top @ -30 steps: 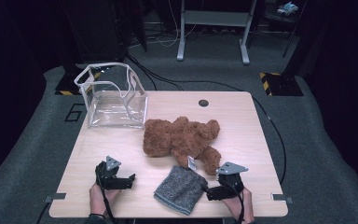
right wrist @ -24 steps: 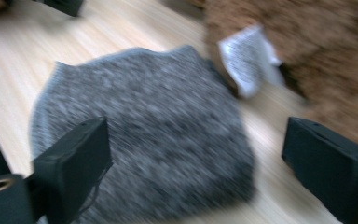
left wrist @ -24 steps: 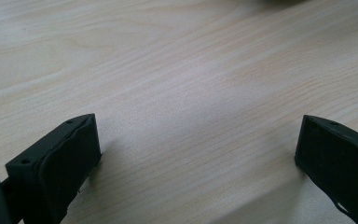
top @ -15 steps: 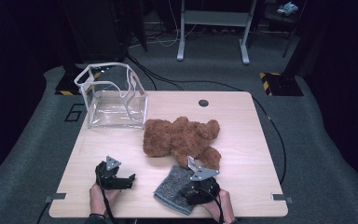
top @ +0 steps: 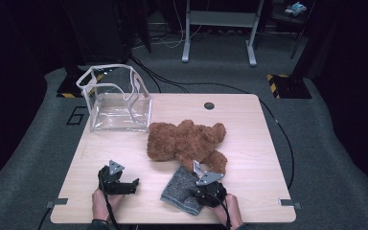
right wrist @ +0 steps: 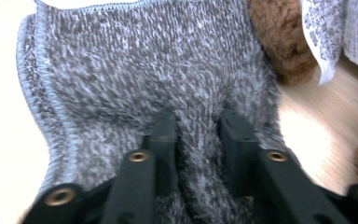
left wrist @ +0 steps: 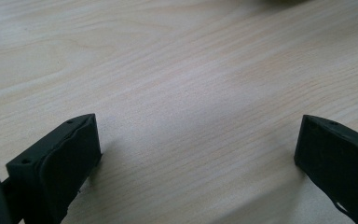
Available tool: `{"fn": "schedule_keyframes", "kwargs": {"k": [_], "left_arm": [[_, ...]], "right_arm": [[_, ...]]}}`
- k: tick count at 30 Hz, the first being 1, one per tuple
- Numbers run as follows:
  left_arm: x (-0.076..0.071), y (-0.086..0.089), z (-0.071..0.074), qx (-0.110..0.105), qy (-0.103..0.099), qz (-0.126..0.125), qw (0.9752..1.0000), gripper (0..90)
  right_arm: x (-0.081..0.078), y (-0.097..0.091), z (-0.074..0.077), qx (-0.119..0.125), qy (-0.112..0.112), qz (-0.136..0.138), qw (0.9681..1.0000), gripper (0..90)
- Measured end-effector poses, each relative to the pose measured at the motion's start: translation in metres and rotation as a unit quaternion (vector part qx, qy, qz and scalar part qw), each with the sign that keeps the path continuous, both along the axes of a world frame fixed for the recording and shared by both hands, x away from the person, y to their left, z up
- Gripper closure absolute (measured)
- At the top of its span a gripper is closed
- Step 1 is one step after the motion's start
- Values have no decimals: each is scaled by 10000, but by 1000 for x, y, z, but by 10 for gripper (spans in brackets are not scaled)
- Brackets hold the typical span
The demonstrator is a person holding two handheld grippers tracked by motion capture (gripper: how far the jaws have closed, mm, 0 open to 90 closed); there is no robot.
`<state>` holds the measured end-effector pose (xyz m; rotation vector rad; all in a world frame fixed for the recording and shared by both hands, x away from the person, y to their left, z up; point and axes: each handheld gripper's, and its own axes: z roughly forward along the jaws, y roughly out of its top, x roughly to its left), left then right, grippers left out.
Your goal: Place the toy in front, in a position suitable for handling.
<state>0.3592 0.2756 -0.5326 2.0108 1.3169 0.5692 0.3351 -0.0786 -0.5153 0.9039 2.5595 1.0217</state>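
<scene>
Clear plastic bag [top: 117, 100], white-trimmed, upright at table [top: 263, 143] far left. Left gripper [top: 133, 184]: jaws wide apart, nothing between them, over bare wood near the front edge. Brown teddy bear [top: 184, 141], centre, lying flat. Grey knitted cloth [top: 179, 189], just before the bear. Right gripper [right wrist: 198, 135]: jaws just closing, pinching a fold of the cloth.

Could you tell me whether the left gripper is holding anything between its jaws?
No, the left gripper has its jaws wide apart over bare table.
</scene>
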Motion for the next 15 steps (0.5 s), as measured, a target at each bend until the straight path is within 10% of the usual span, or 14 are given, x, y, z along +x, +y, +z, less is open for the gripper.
{"fn": "schedule_keyframes", "kwargs": {"k": [15], "left_arm": [[0, 0, 0, 11, 6, -1, 10000, 1]], "right_arm": [[-9, -25, 7, 179, -224, -301, 9991, 817]]}}
